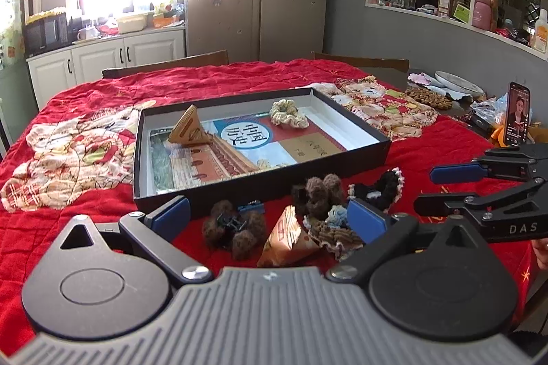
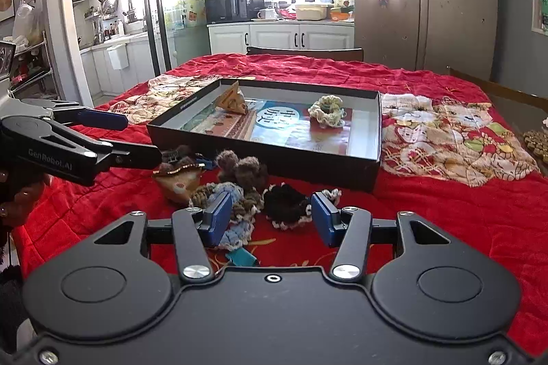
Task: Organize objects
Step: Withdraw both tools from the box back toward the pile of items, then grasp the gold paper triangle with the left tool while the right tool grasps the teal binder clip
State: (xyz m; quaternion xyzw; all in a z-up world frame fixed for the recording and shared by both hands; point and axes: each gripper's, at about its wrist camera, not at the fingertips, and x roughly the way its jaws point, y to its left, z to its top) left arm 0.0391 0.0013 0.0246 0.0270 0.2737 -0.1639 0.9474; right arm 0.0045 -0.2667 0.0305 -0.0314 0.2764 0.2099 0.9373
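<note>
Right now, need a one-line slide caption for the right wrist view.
Open right gripper hovers over black scrunchie; shallow black box already holds a cream scrunchie.

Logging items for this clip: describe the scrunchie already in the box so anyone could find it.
On the red quilt sits a shallow black box. Inside, toward its far right corner, lies the cream crocheted scrunchie. It is the only scrunchie inside; the darker ones lie outside.

The black shallow box [image 2: 267,139] sits on the red-covered worktop [image 2: 445,211]. Inside it lie a cream scrunchie [image 2: 327,111] and a triangular paper packet [image 2: 233,103]. Just in front of the box is a heap: brown pompom clip [image 2: 243,168], black scrunchie [image 2: 286,205], another packet [image 2: 178,181]. The right gripper [image 2: 270,218] hovers open over the heap; the left gripper [image 2: 137,139] stands open, left of the box.
</note>
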